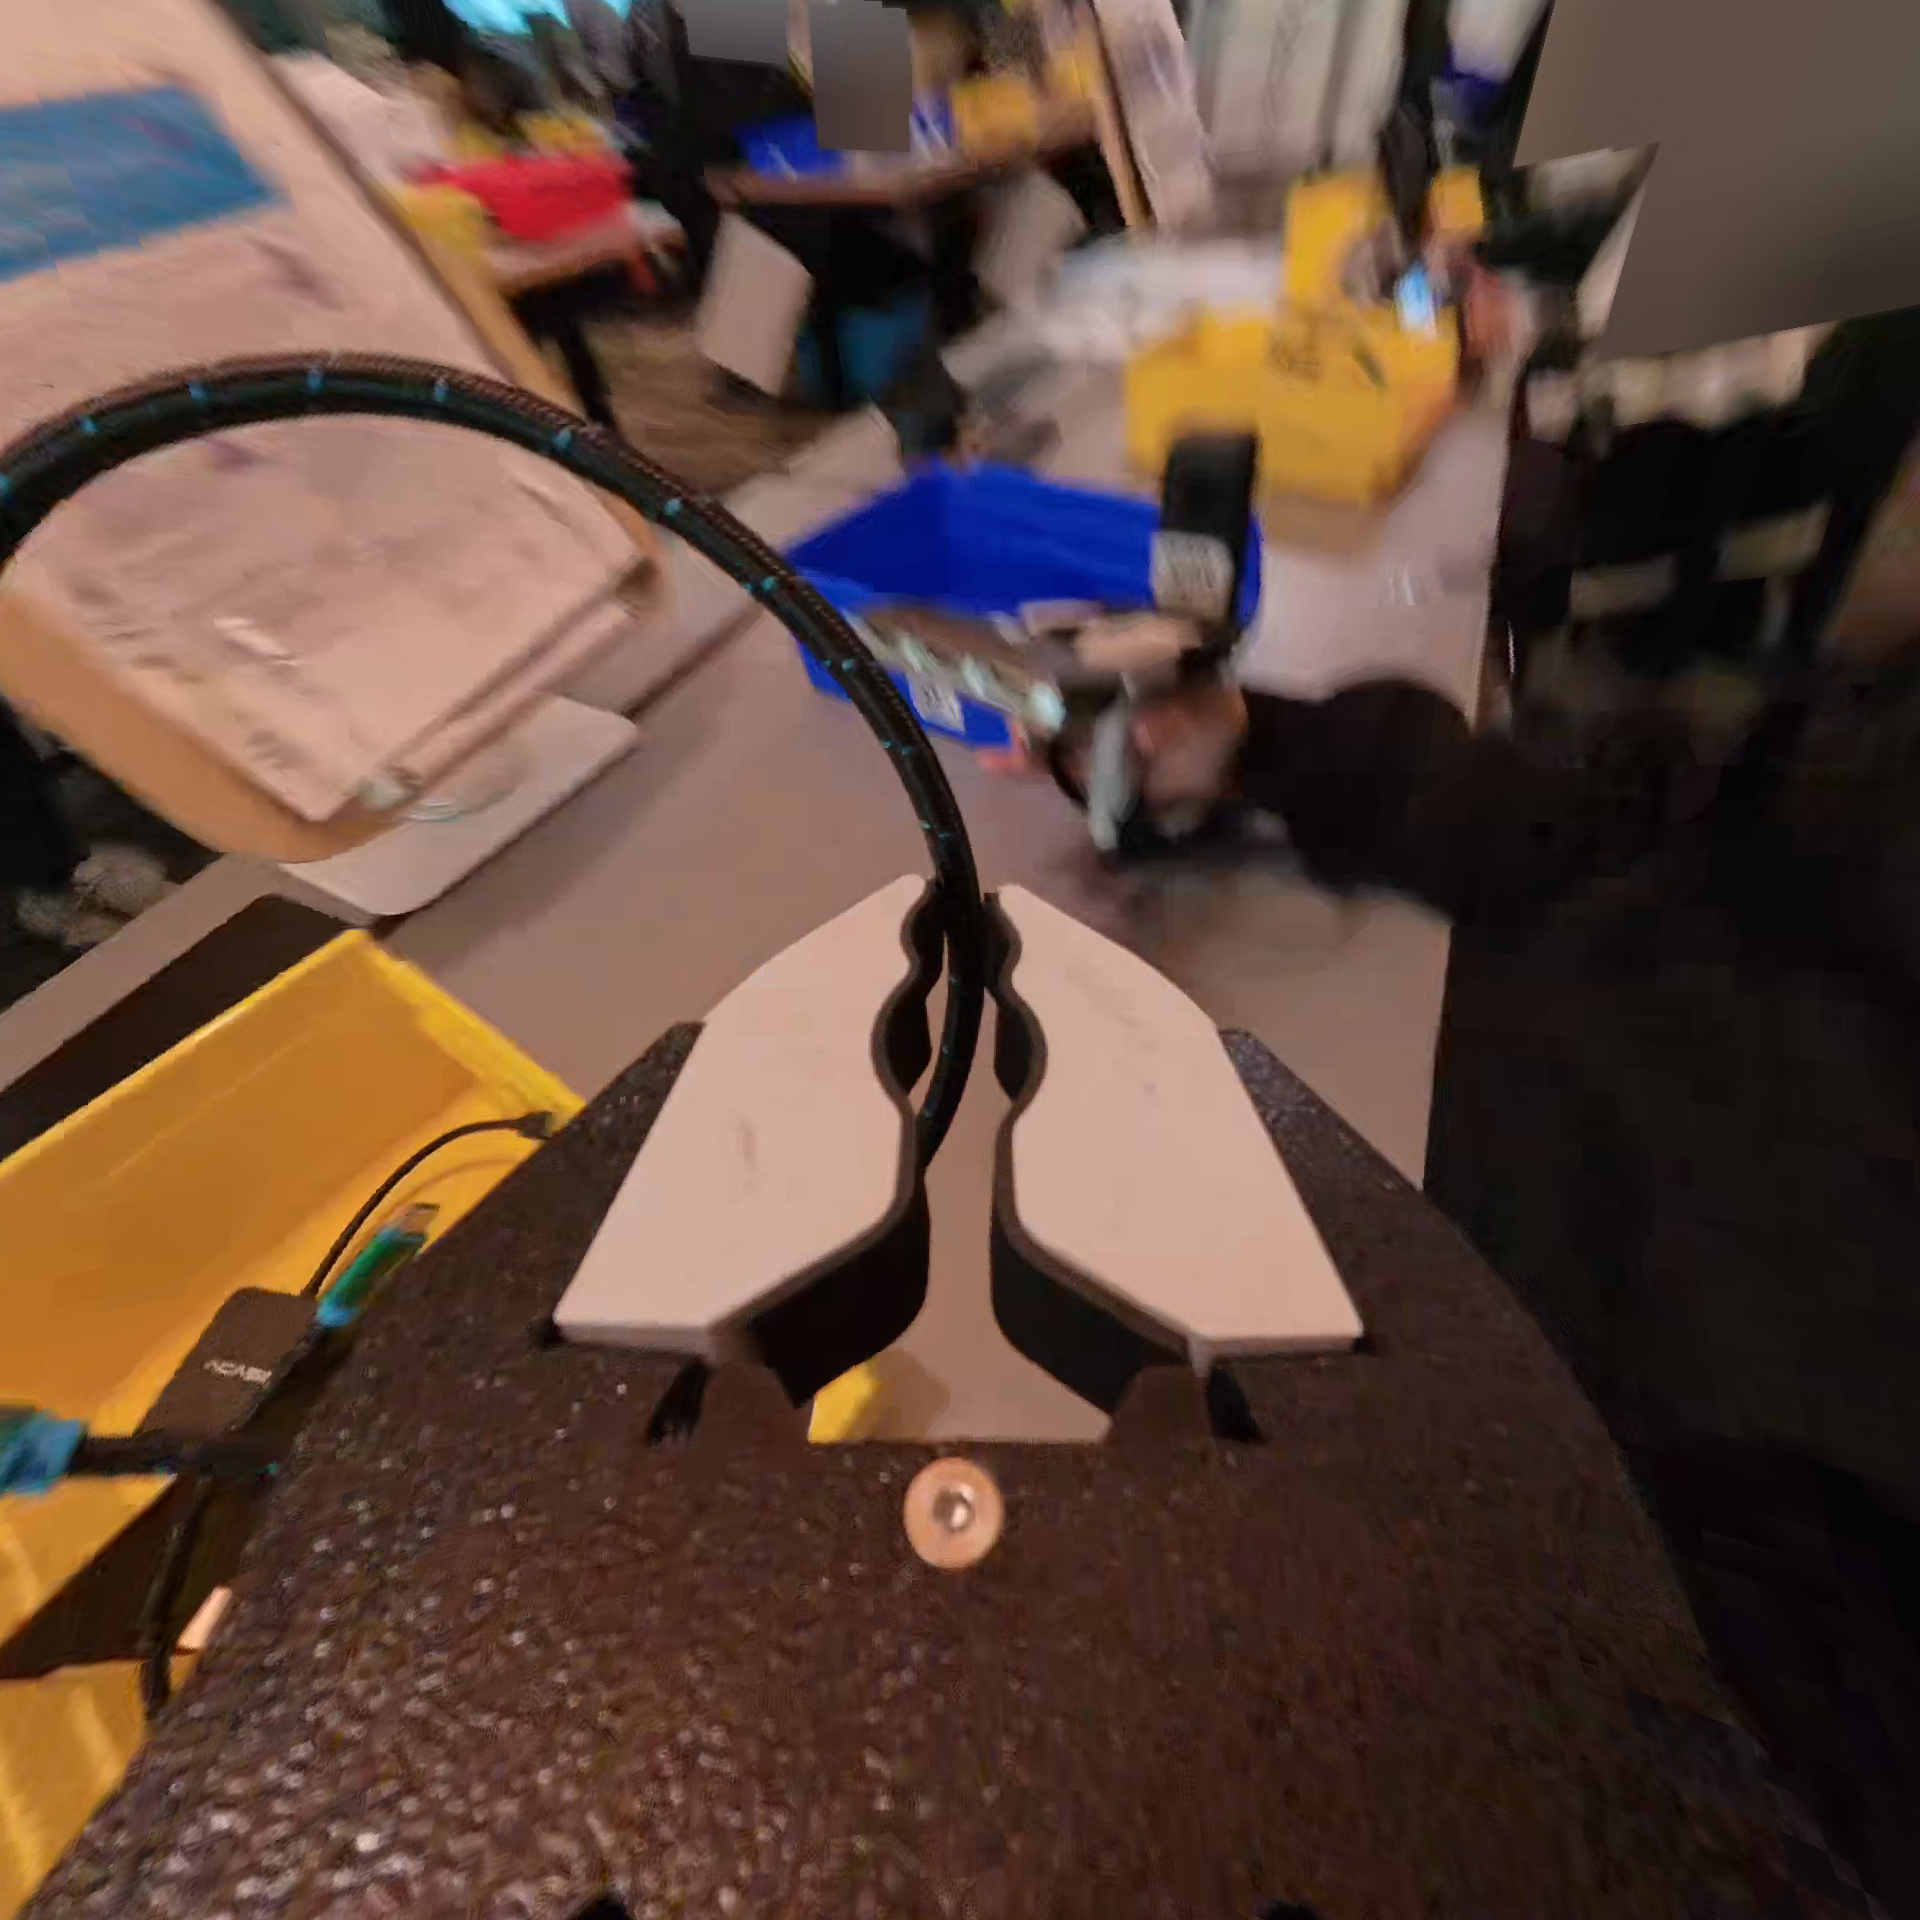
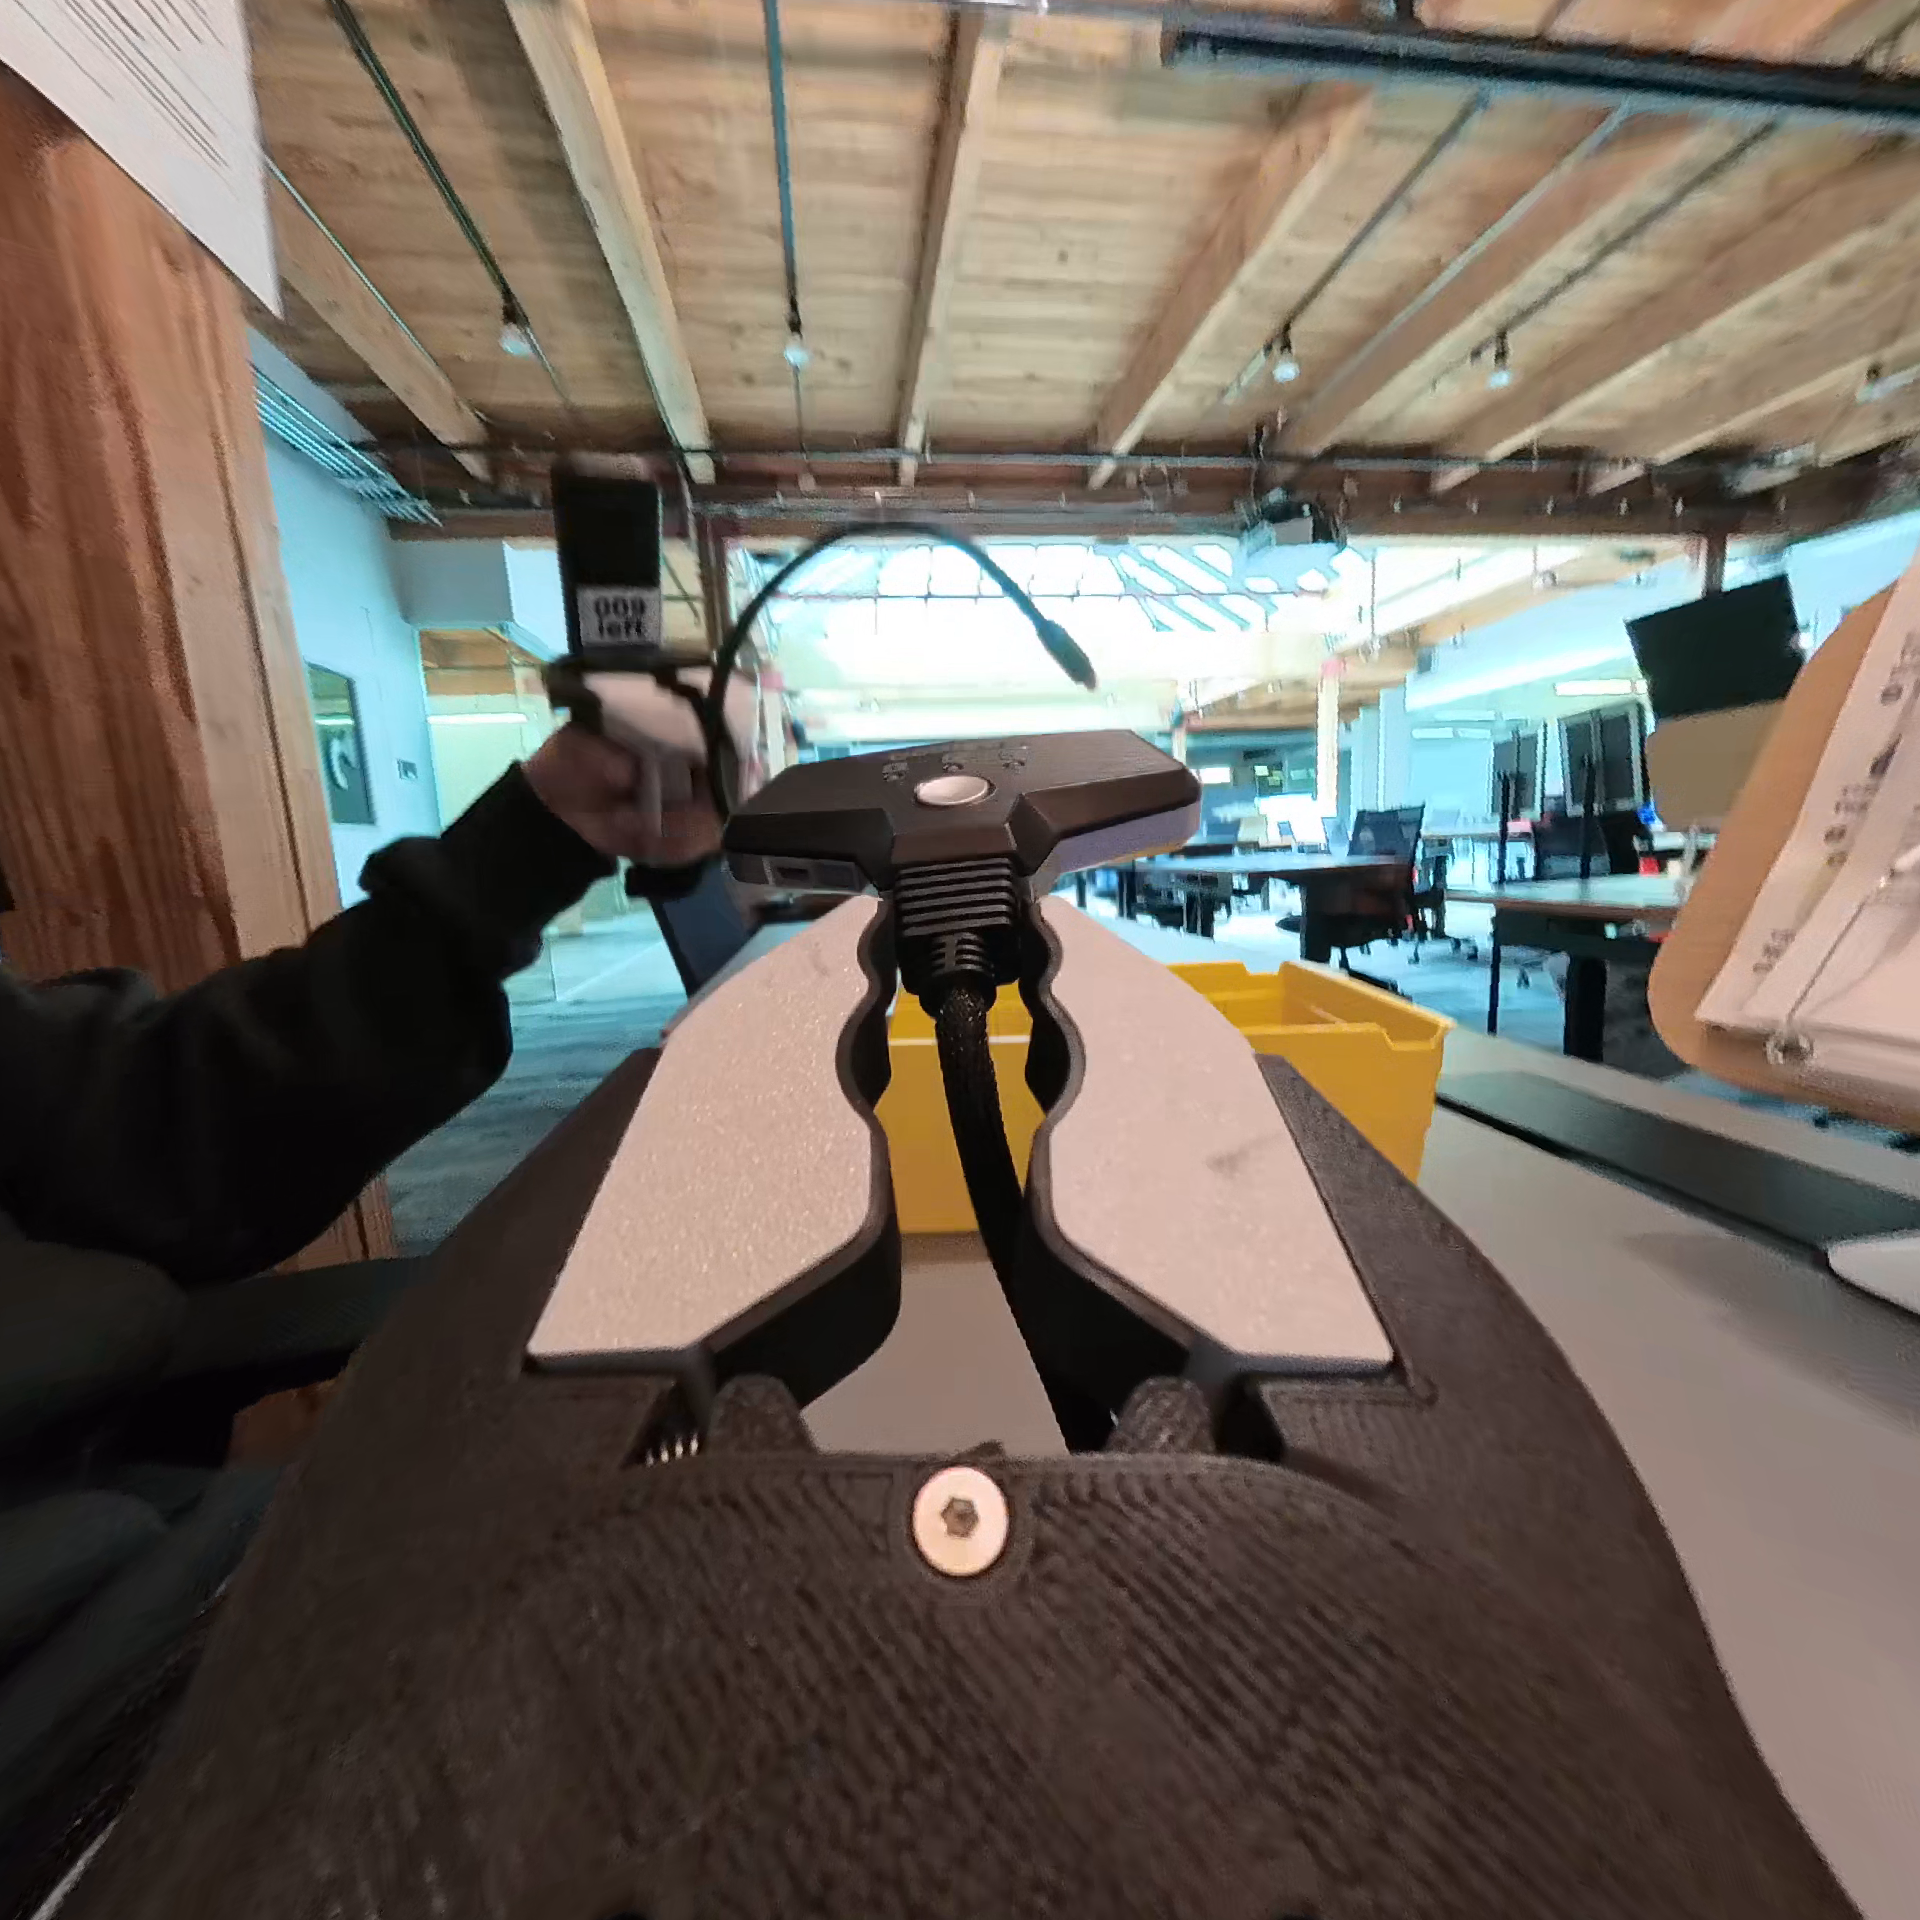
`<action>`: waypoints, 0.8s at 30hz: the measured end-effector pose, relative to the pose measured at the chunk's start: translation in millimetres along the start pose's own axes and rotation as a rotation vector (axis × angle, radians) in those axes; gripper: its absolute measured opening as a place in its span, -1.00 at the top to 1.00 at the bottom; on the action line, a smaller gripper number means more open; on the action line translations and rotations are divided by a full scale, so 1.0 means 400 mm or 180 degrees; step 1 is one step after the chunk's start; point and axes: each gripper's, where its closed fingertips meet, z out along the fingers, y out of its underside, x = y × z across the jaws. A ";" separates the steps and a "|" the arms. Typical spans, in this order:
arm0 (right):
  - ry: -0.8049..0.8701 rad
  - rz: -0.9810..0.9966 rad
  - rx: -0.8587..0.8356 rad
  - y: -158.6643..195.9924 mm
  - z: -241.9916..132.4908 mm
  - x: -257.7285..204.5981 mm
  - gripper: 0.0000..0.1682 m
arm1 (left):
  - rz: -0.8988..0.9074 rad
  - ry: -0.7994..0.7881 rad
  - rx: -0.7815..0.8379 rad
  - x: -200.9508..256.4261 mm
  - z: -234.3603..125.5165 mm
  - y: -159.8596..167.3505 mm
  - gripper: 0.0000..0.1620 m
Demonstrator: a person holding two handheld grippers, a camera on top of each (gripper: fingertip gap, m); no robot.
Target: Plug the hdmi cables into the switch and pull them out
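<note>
In the left wrist view my left gripper [image 1: 961,904] is shut on a black braided hdmi cable [image 1: 582,447] with blue flecks, which arches up and away to the left. In the right wrist view my right gripper [image 2: 958,920] is shut on the ribbed neck of the black switch [image 2: 961,790], held level in the air, its own braided lead [image 2: 982,1091] running back between the fingers. A side port of the switch faces left. The left gripper [image 2: 665,717] also shows there, hand-held at the left, with the cable's plug [image 2: 1070,660] free above the switch. The right gripper [image 1: 1039,686] shows blurred ahead.
A yellow bin [image 1: 208,1122] at lower left holds a small black adapter box [image 1: 239,1361] and cables with teal plugs. It also shows behind the switch [image 2: 1330,1049]. A blue bin [image 1: 966,551], a clipboard with papers [image 2: 1818,883] and the grey table [image 2: 1662,1455] are around.
</note>
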 end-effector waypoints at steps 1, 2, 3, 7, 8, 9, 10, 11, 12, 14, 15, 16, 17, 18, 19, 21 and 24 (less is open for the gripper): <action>-0.0054 -0.0055 0.0080 -0.014 -0.004 -0.009 0.73 | 0.0206 0.0035 -0.0300 0.028 0.027 0.039 0.92; -0.0113 -0.0123 0.0168 -0.029 -0.009 -0.021 0.73 | 0.0372 0.0017 -0.0593 0.048 0.053 0.082 0.93; -0.0154 -0.0191 0.0265 -0.044 -0.014 -0.031 0.73 | 0.0501 0.0012 -0.0853 0.069 0.076 0.125 0.93; -0.0176 -0.0263 0.0496 -0.080 -0.031 -0.039 0.74 | 0.1090 0.0111 -0.1594 0.158 0.145 0.280 0.92; -0.0153 -0.0264 0.0451 -0.074 -0.029 -0.035 0.74 | 0.1263 0.0136 -0.1693 0.179 0.159 0.309 0.92; -0.0129 -0.0284 0.0381 -0.064 -0.024 -0.033 0.73 | 0.1421 0.0153 -0.1751 0.199 0.173 0.332 0.92; -0.0118 -0.0314 0.0297 -0.052 -0.020 -0.032 0.73 | 0.1554 0.0240 -0.1827 0.223 0.183 0.359 0.92; -0.0119 -0.0339 0.0223 -0.041 -0.015 -0.033 0.73 | 0.1683 0.0321 -0.1884 0.243 0.192 0.385 0.91; -0.0118 -0.0351 0.0172 -0.033 -0.011 -0.033 0.73 | 0.1767 0.0379 -0.1943 0.256 0.198 0.411 0.92; -0.0116 -0.0333 0.0131 -0.025 -0.008 -0.032 0.73 | 0.1846 0.0524 -0.2087 0.272 0.201 0.465 0.92; -0.0107 -0.0314 0.0123 -0.023 -0.008 -0.030 0.73 | 0.1847 0.0614 -0.2092 0.280 0.202 0.483 0.92; -0.0085 -0.0303 0.0116 -0.022 -0.009 -0.026 0.73 | 0.1783 0.0722 -0.2064 0.291 0.202 0.496 0.92; -0.0070 -0.0297 0.0110 -0.021 -0.009 -0.024 0.73 | 0.1651 0.0868 -0.2032 0.305 0.198 0.506 0.92; -0.0076 -0.0283 0.0105 -0.020 -0.010 -0.023 0.73 | 0.1492 0.1024 -0.2005 0.322 0.191 0.511 0.91; -0.0078 -0.0274 0.0103 -0.019 -0.011 -0.023 0.73 | 0.1336 0.1113 -0.1945 0.334 0.187 0.507 0.88; -0.0078 -0.0266 0.0094 -0.017 -0.010 -0.022 0.73 | 0.1032 0.1166 -0.1743 0.345 0.184 0.477 0.65; -0.0094 -0.0260 0.0039 -0.008 -0.006 -0.024 0.73 | 0.0707 0.1023 -0.1377 0.317 0.192 0.414 0.43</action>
